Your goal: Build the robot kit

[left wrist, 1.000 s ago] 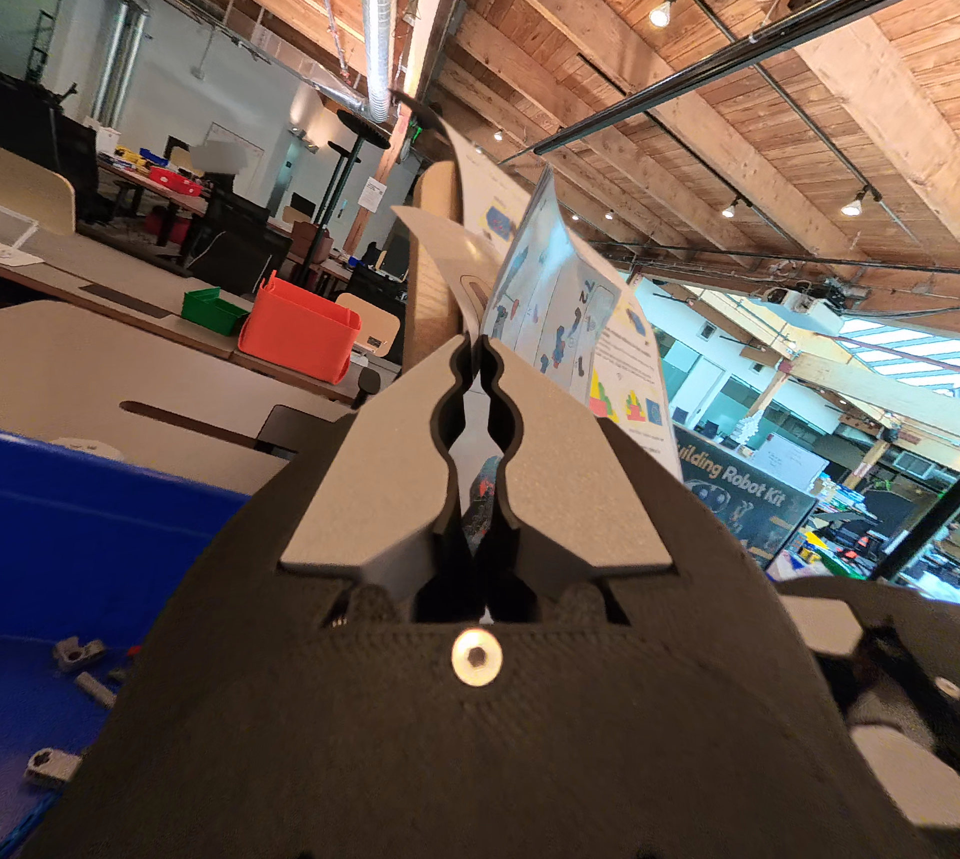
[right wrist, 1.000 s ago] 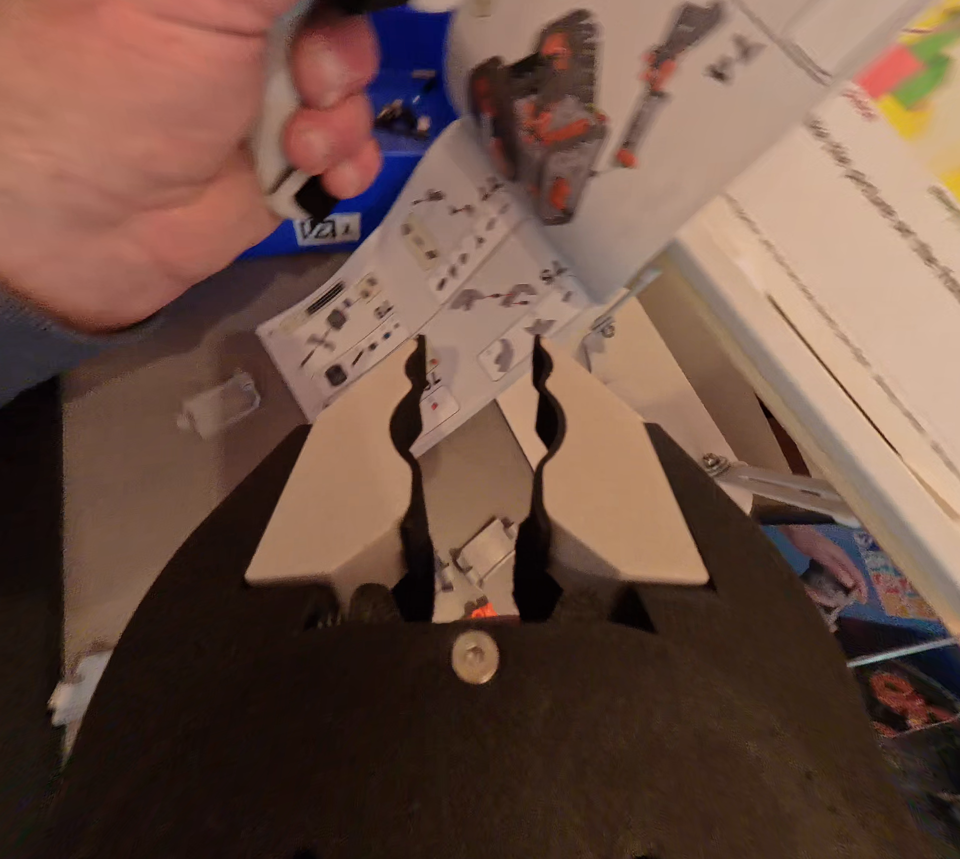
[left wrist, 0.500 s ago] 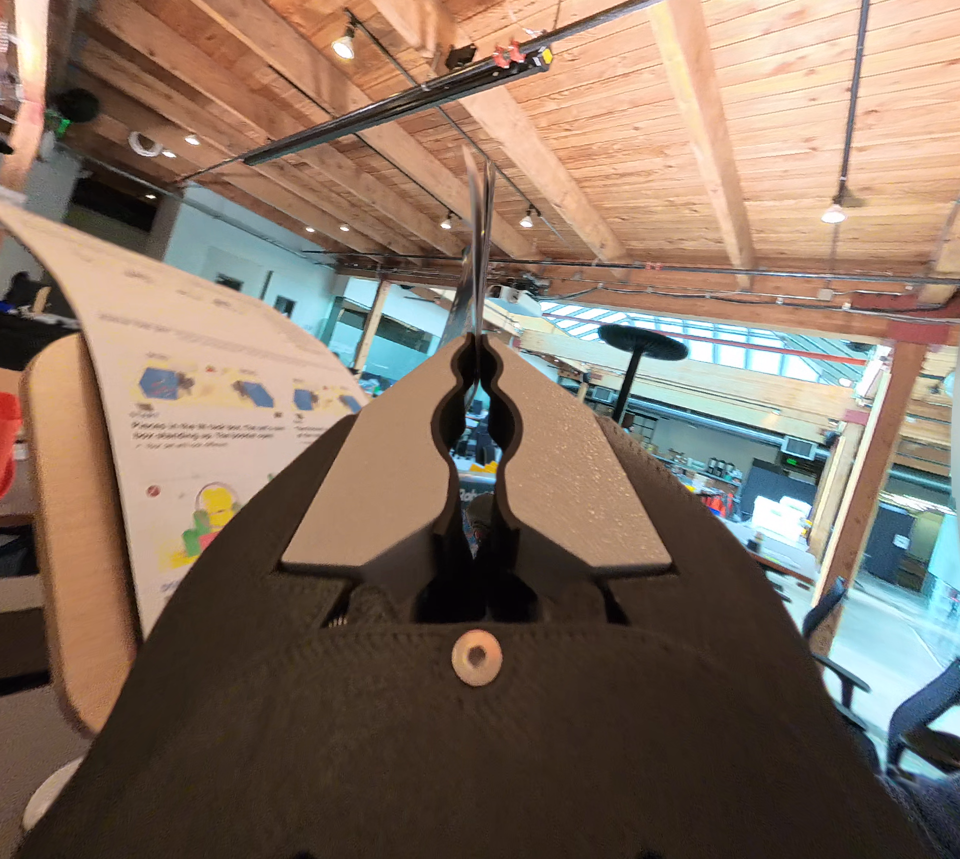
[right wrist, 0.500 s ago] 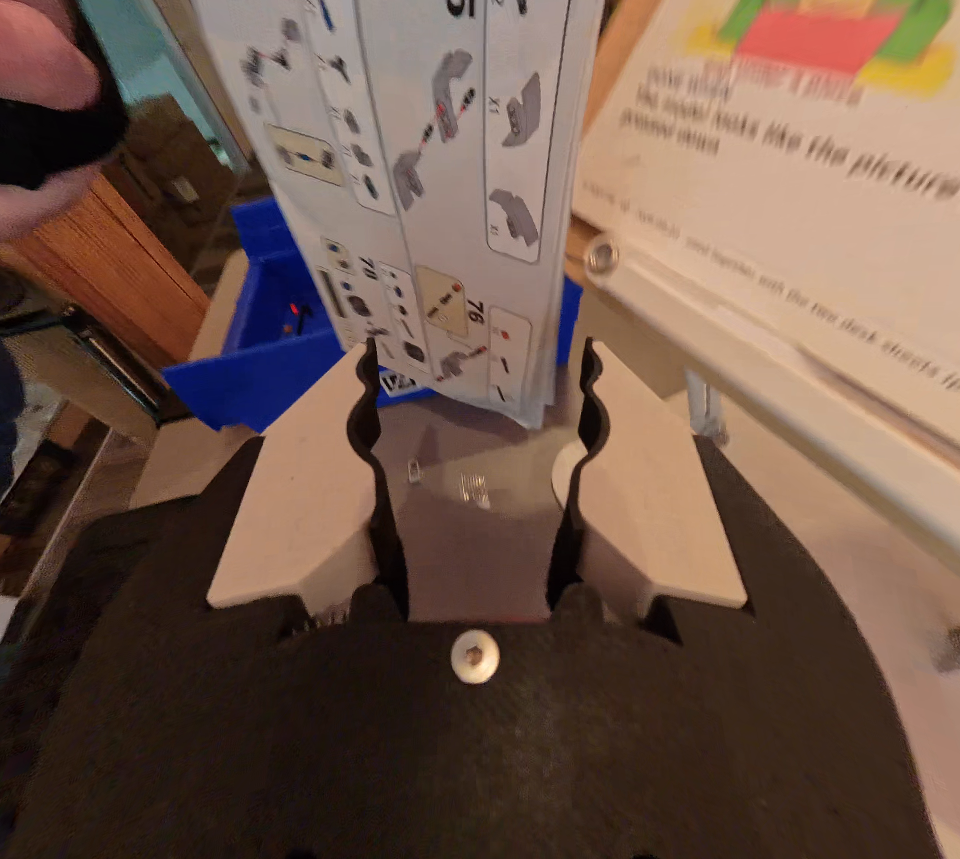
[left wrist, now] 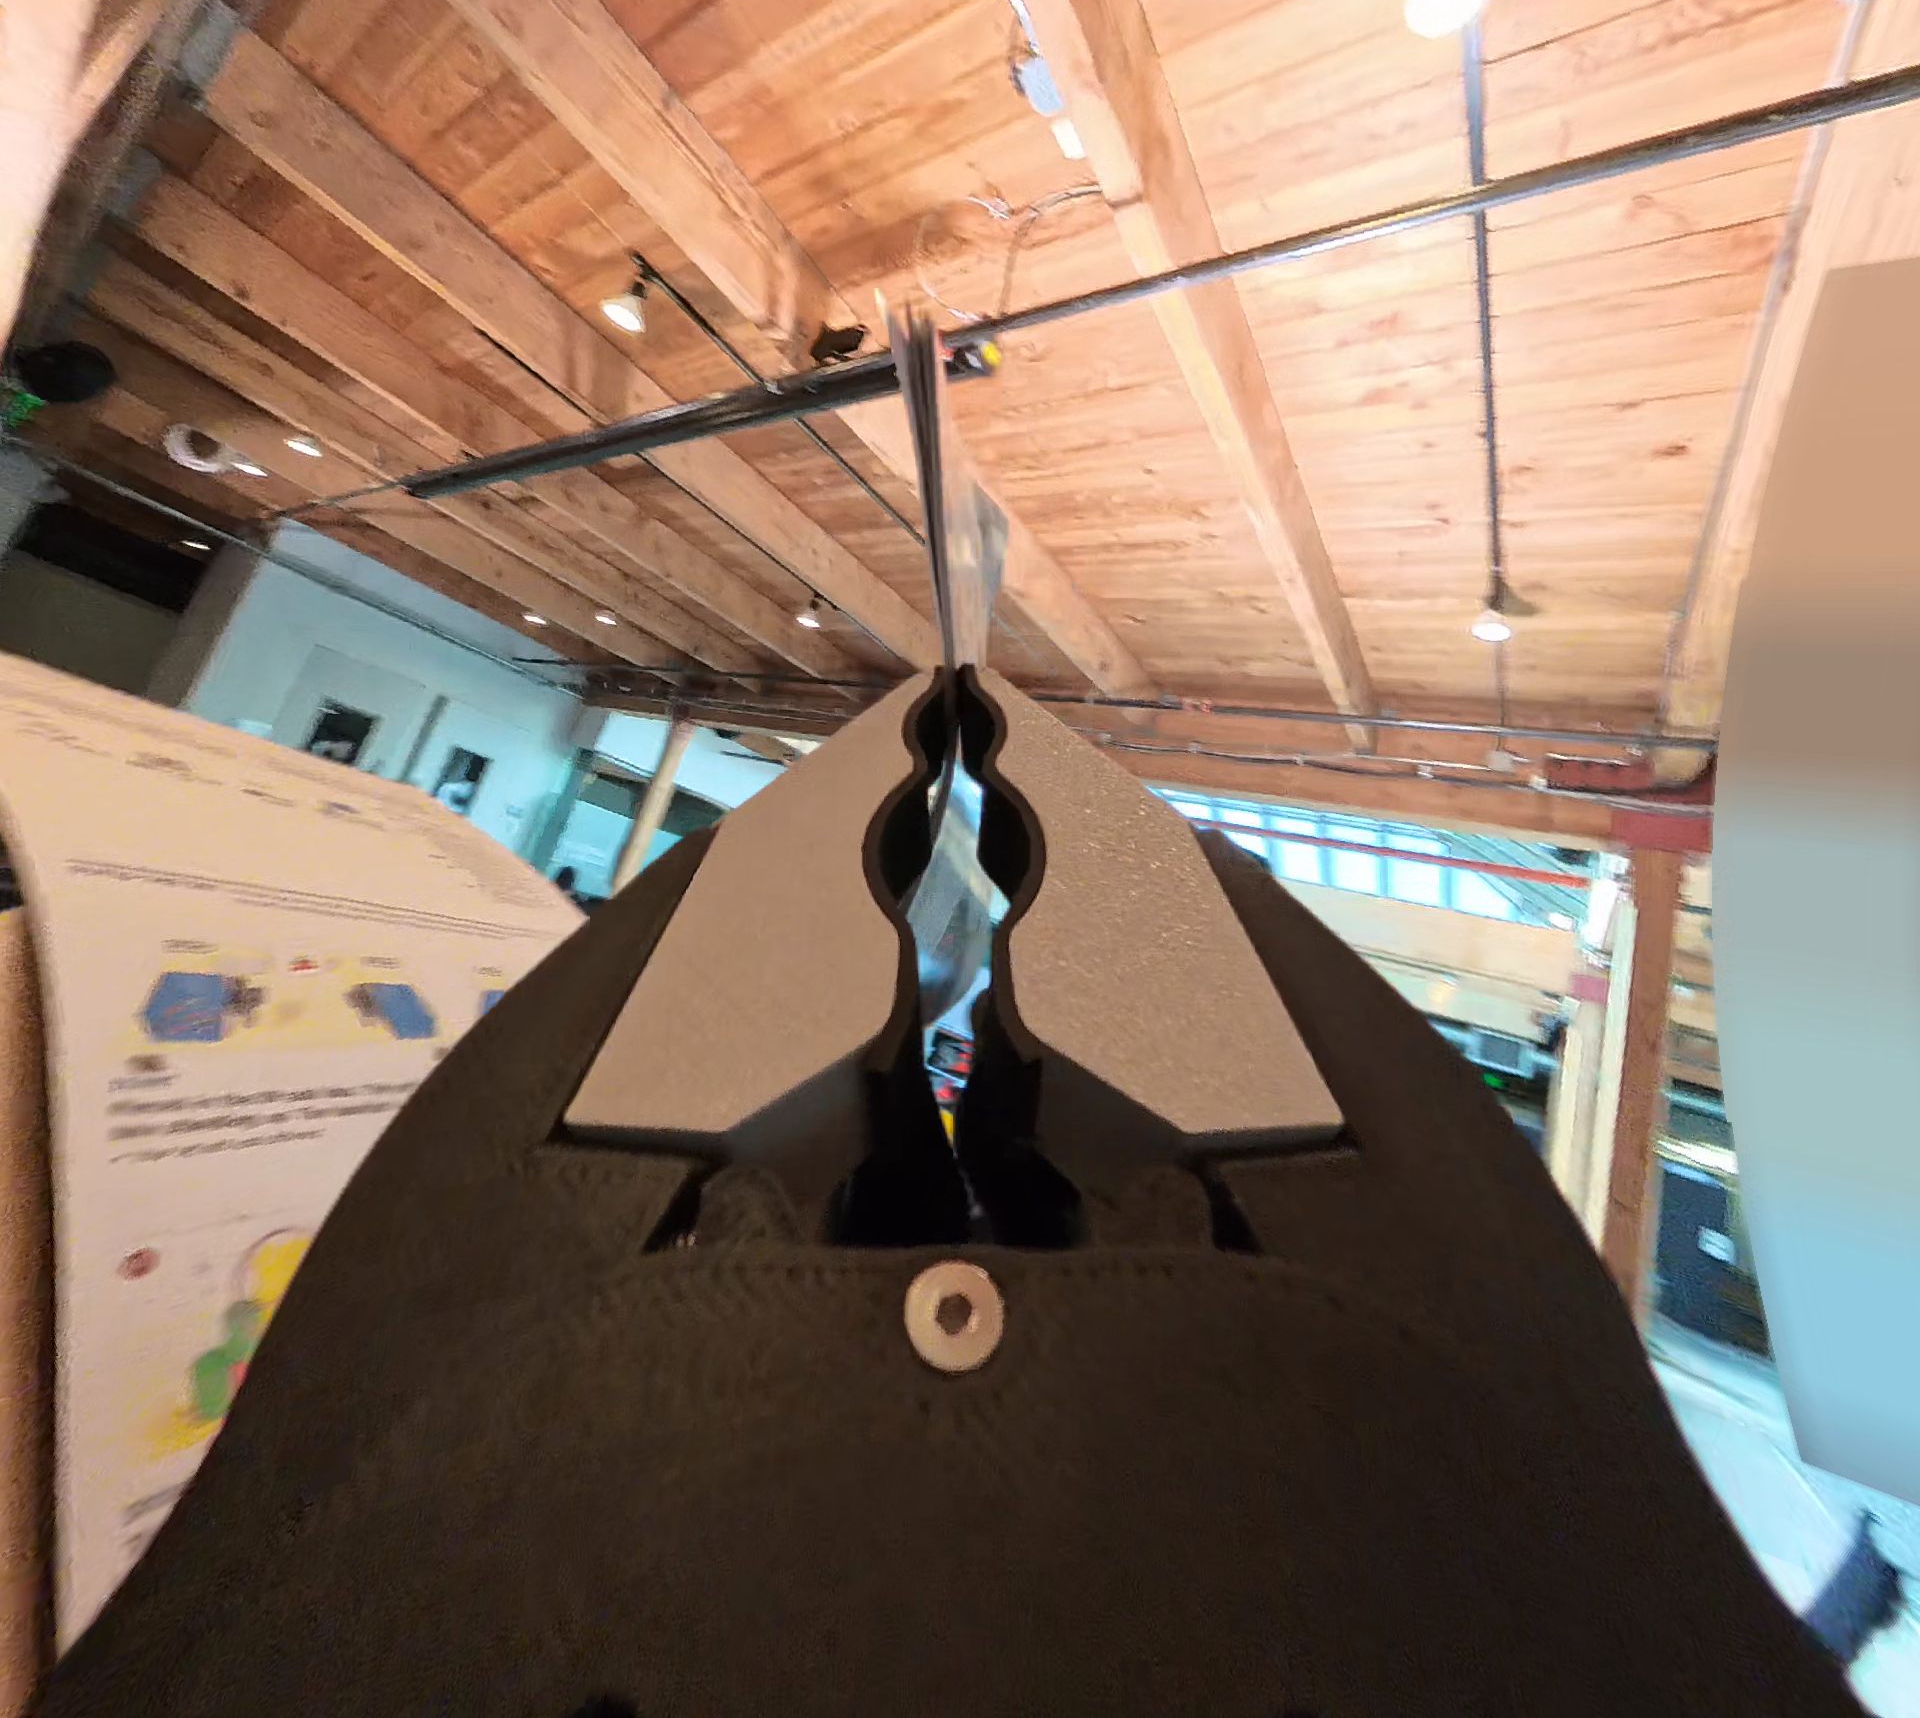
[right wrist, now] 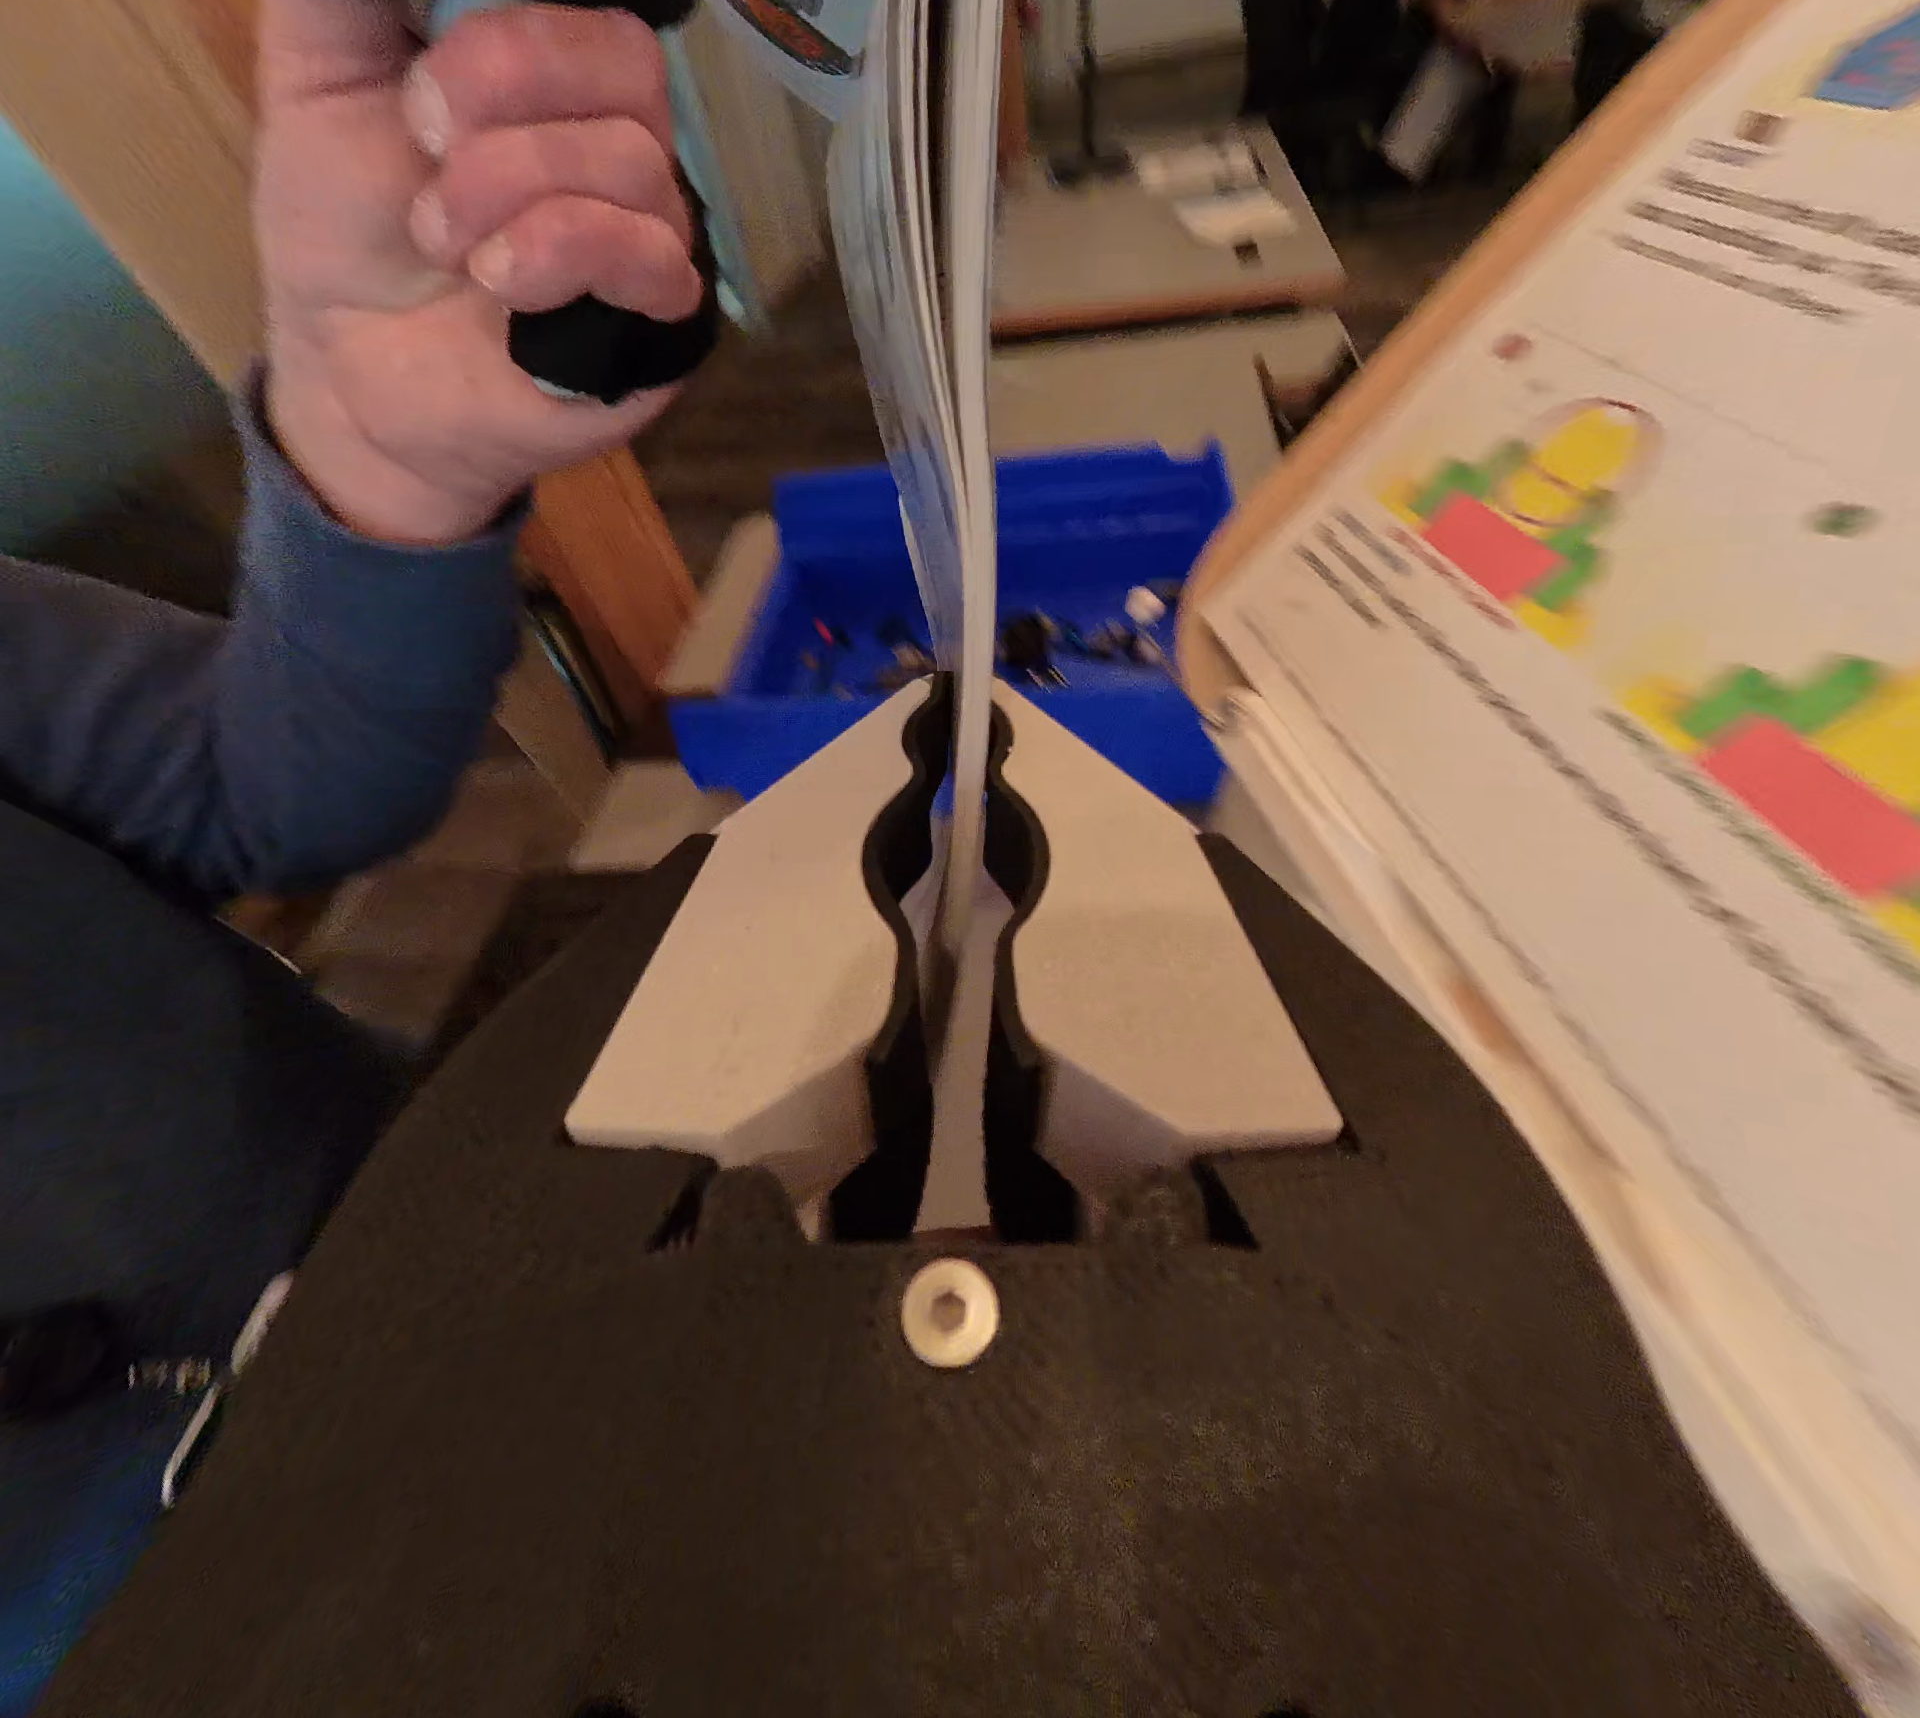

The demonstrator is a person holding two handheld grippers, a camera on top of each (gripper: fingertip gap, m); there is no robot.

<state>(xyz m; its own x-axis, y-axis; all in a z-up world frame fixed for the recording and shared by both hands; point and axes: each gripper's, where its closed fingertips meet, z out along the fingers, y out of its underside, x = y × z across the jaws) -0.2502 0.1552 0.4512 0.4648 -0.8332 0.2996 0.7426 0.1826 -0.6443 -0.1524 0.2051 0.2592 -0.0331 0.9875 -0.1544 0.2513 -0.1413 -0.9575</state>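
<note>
A thin instruction booklet [left wrist: 940, 473] with printed build steps sticks up edge-on from my left gripper [left wrist: 956, 679], which is shut on it and points at the wooden ceiling. In the right wrist view the same booklet [right wrist: 961, 318] hangs down edge-on, its pages slightly fanned. My right gripper [right wrist: 961, 694] is shut on its lower edge. A person's hand [right wrist: 447, 286] in a blue sleeve grips the left gripper's black handle at the upper left.
A printed sheet with coloured block pictures on a wooden board stands close by, at the left in the left wrist view [left wrist: 208, 1045] and at the right in the right wrist view [right wrist: 1558, 681]. A blue bin [right wrist: 1101, 515] of small parts sits on the table below. Spacing between my two grippers at the tips: around 20 centimetres.
My right gripper, open below the booklet half a second ago, has closed on its lower edge. The booklet has turned edge-on. My left gripper has tilted further up, still shut on it.
</note>
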